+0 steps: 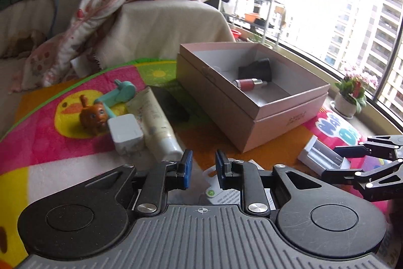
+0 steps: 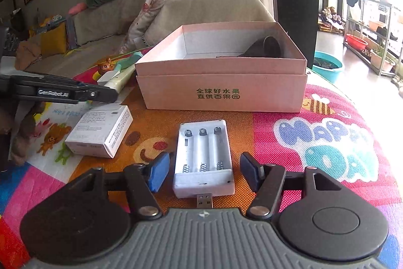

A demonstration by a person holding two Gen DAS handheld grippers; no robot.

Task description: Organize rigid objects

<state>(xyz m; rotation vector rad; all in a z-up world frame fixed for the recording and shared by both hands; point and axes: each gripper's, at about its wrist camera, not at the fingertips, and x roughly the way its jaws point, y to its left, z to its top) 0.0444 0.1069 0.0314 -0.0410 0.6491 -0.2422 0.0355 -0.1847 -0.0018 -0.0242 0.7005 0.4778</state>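
Fingers spread wide on the right gripper (image 2: pixel 204 174), flanking the white battery charger (image 2: pixel 204 160) on the play mat (image 2: pixel 289 143), pads not touching it. Left gripper (image 1: pixel 203 169) hangs above the small white box (image 2: pixel 99 134), jaws narrowly parted, nothing between them. Pink box (image 2: pixel 221 90) sits just beyond, a red tube (image 1: pixel 249 84) and a black object (image 1: pixel 257 67) inside.

Matt pink cardboard box (image 2: pixel 221 92), white plastic charger (image 2: pixel 203 158)

Pink box (image 2: pixel 221 92) reads "全球好水果 直供百果园"; left gripper (image 2: pixel 114 92) "GenRobot.AI".
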